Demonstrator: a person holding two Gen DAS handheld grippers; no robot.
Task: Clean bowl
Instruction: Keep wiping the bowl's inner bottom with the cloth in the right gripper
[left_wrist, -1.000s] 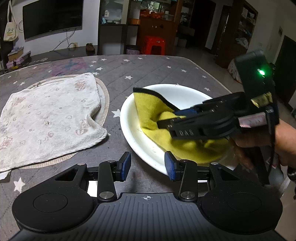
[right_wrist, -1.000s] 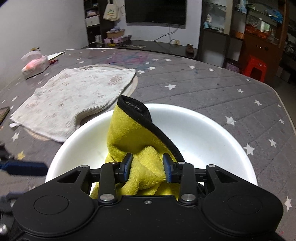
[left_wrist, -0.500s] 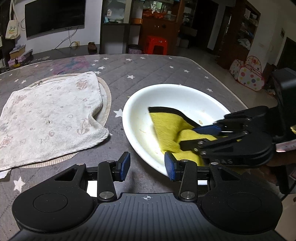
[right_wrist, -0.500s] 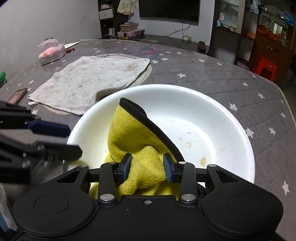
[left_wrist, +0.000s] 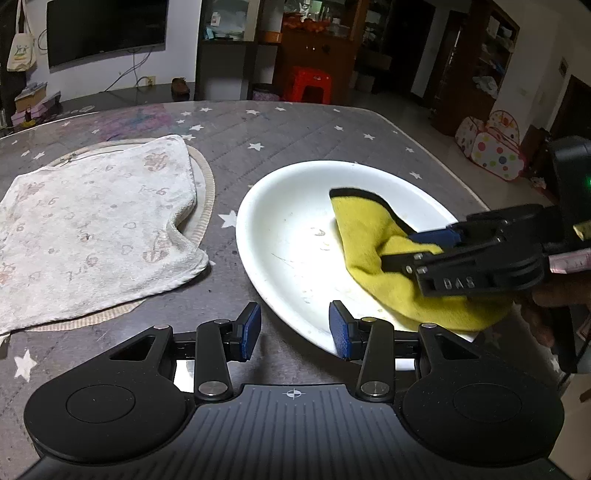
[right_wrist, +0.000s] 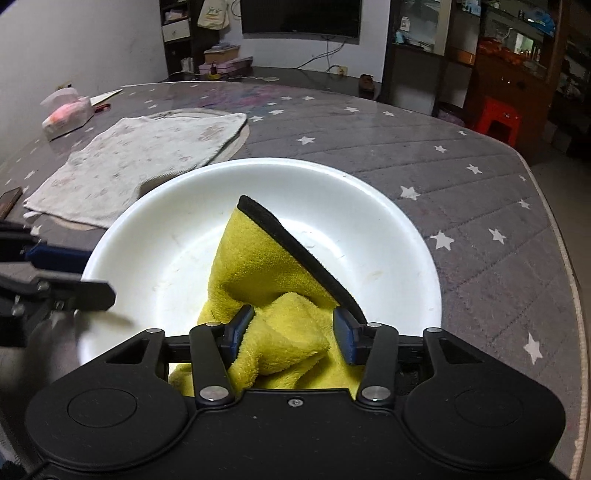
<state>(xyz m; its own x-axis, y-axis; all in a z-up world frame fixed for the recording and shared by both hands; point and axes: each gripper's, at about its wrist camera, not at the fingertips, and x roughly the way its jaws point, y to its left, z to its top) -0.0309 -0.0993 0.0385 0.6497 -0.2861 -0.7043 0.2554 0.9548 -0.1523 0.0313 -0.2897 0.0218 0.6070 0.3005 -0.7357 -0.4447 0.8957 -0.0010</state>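
- Wide white plastic bowl (right_wrist: 388, 229) sits on the grey star-print table (right_wrist: 480, 206), streaks and specks showing on its floor.
- My right gripper (right_wrist: 291, 334): jaws have just been opening; the yellow microfibre cloth with black edge (right_wrist: 258, 266) lies between them, left pad touching, right pad apart.
- My left gripper (left_wrist: 293, 328) is part-open and empty, its right finger over the near rim.
- I'd re-clamp the cloth before wiping.
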